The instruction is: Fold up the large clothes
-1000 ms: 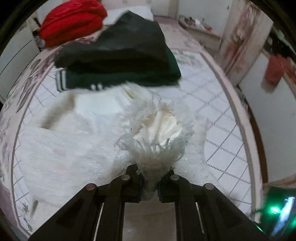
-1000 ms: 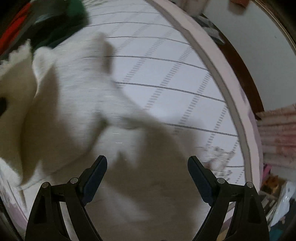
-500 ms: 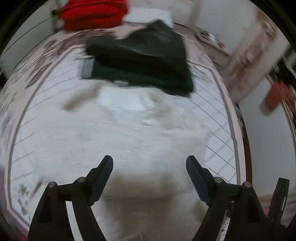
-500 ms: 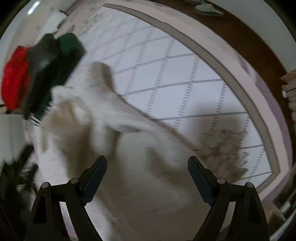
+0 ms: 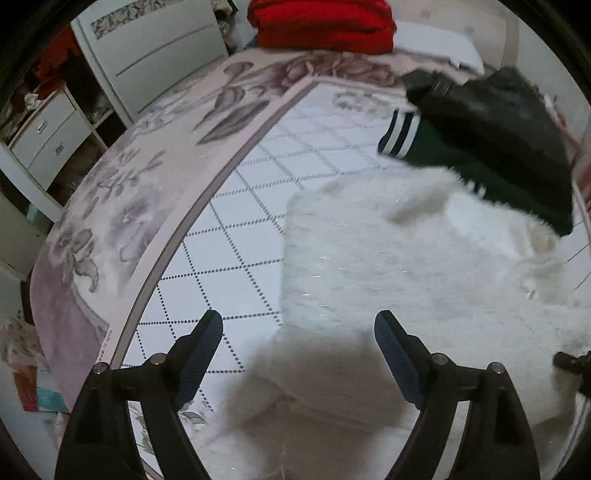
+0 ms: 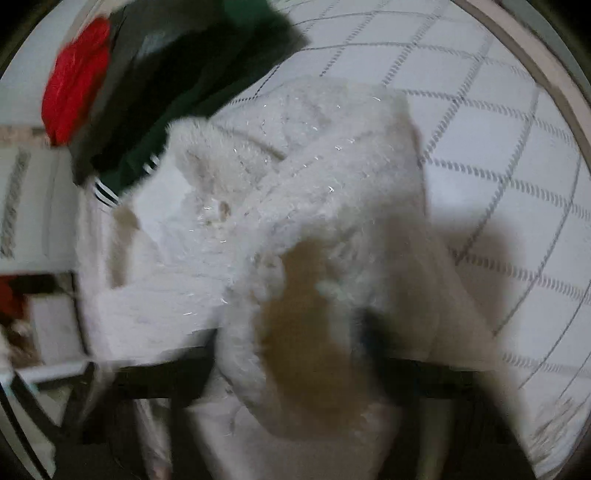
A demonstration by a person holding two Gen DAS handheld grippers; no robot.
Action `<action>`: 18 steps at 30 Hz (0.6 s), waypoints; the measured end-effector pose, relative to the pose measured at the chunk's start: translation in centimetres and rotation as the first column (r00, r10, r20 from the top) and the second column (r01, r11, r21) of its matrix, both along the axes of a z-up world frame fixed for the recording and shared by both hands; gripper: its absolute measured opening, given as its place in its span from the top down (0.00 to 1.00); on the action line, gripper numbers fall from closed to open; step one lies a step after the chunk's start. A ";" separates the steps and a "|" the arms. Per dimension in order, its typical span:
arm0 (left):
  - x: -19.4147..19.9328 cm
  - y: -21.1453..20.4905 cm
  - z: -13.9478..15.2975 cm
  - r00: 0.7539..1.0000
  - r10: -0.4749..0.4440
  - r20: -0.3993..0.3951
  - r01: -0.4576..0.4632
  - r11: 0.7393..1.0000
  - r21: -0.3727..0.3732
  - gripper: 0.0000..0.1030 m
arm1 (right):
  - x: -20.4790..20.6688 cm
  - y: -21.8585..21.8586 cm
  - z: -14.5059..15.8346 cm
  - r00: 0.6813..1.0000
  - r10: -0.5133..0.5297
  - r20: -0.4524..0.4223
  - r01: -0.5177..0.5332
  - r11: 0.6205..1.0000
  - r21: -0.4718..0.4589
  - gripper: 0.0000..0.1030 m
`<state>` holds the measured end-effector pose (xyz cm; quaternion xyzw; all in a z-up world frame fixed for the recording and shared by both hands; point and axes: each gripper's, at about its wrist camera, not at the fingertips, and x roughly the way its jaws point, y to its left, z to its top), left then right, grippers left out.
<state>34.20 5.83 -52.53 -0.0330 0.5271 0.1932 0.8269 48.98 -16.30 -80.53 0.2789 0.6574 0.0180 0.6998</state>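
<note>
A white fluffy garment (image 5: 406, 266) lies spread on the checked bedspread (image 5: 236, 243). My left gripper (image 5: 299, 354) is open and empty, low over the garment's near left edge. In the right wrist view the same white garment (image 6: 314, 221) fills the middle, with a fold of it bunched up over my right gripper (image 6: 295, 354). The right fingers are blurred and mostly hidden by the fabric, so I cannot tell whether they hold it.
A folded dark green and black garment (image 5: 491, 147) lies just beyond the white one, also in the right wrist view (image 6: 192, 81). A red bundle (image 5: 321, 22) sits at the bed's far end. Drawers (image 5: 48, 140) stand left of the bed.
My left gripper has let go of the bunched white fabric, opened, and swung left. My right gripper has moved in low, and the white garment now covers its fingers.
</note>
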 end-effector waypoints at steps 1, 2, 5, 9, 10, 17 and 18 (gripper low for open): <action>0.4 -0.1 -0.3 1.000 -0.002 -0.012 0.002 1.000 -0.004 0.18 | 0.0 0.1 0.2 1.000 0.003 0.005 -0.002 1.000 -0.017 0.84; 0.7 0.0 -0.6 1.000 -0.007 -0.024 0.007 1.000 -0.008 0.19 | -0.3 0.0 1.2 0.999 -0.019 0.043 0.020 0.999 -0.034 0.85; 1.7 -0.1 -1.3 0.998 -0.029 -0.049 0.029 1.000 -0.012 0.18 | -0.9 -0.6 4.7 0.989 -0.058 0.137 0.073 0.991 -0.110 0.95; 3.6 -0.7 -3.2 0.993 -0.045 -0.111 0.042 0.999 -0.032 0.18 | -0.8 -0.9 4.5 0.987 -0.075 0.146 0.106 0.969 -0.224 0.95; 4.1 -0.7 -4.1 0.991 -0.039 -0.128 0.036 0.999 -0.030 0.18 | -0.5 -1.1 3.1 0.991 -0.080 0.108 0.104 0.966 -0.236 0.95; 6.2 -0.3 -7.3 0.981 -0.037 -0.190 0.036 0.999 -0.013 0.07 | 0.7 -2.0 1.0 0.991 -0.126 -0.045 0.117 0.979 -0.166 0.70; 6.2 -0.4 -6.8 0.981 -0.043 -0.190 0.041 0.999 -0.012 0.07 | 0.3 -2.9 1.8 0.986 -0.163 -0.046 0.156 0.980 -0.124 0.53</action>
